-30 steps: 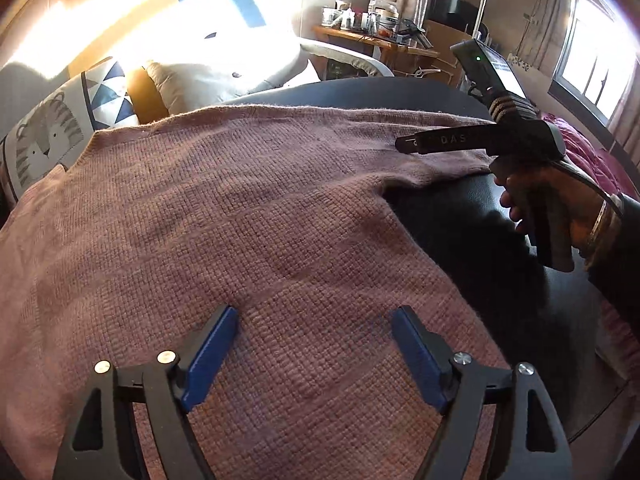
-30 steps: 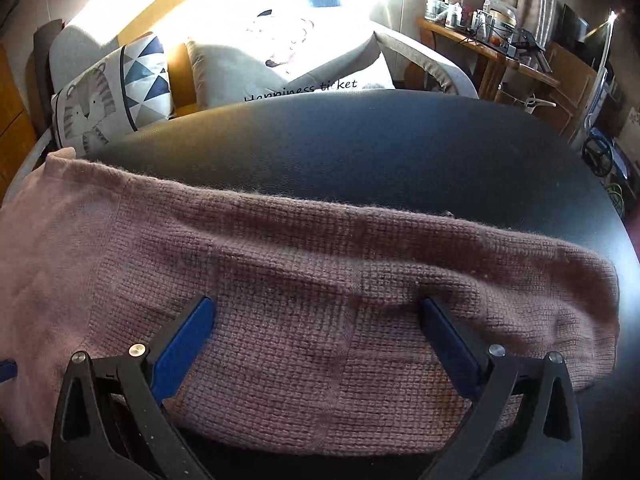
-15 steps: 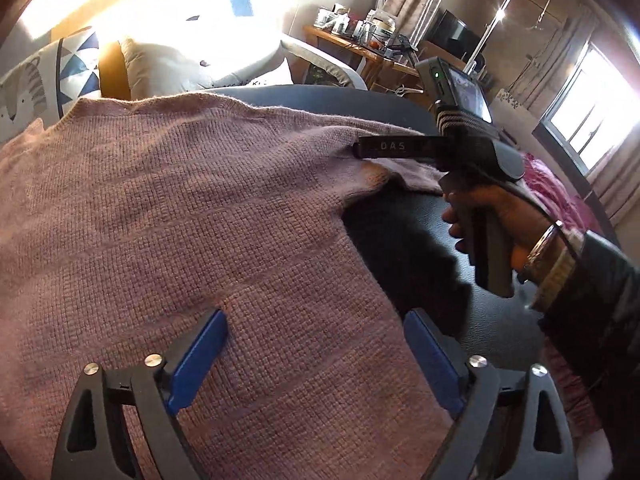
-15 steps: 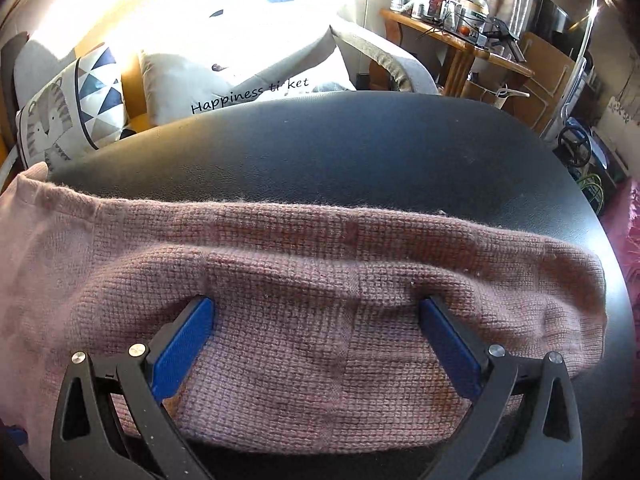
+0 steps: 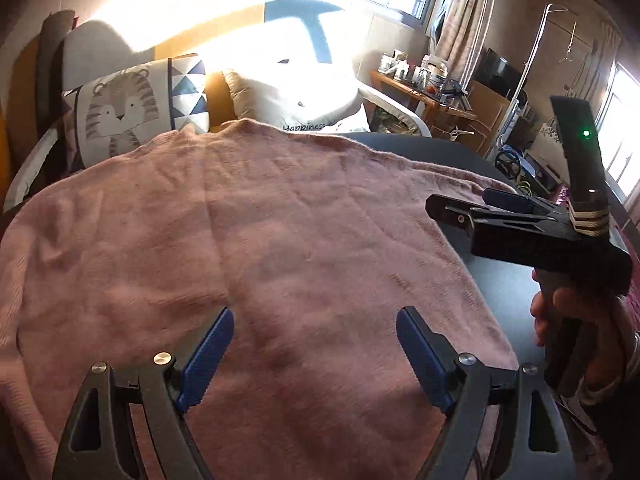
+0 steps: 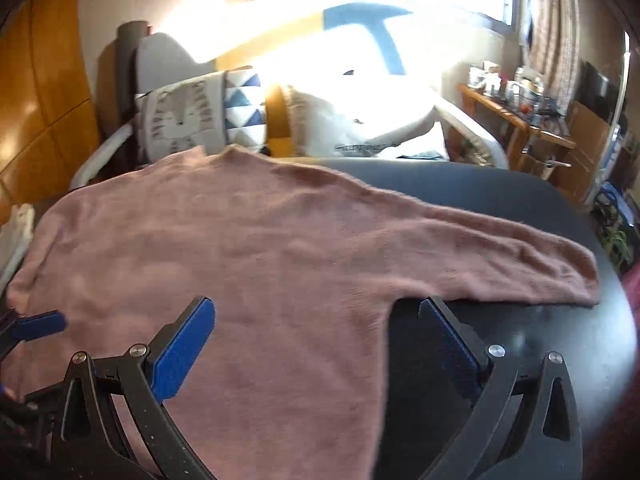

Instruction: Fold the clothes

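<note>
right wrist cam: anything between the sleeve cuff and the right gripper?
Nothing. Between sleeve cuff and right gripper, only bare black table shows in the right wrist view.

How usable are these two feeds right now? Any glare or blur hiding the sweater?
Left wrist view: sunlight blows out the white pillow and wall behind; the sweater is evenly lit, a little soft. Right wrist view: the same glare up top, with motion blur smearing the knit and the tiger cushion; the sleeve outline still reads against the dark table. Both bend straight lines at the edges.
</note>
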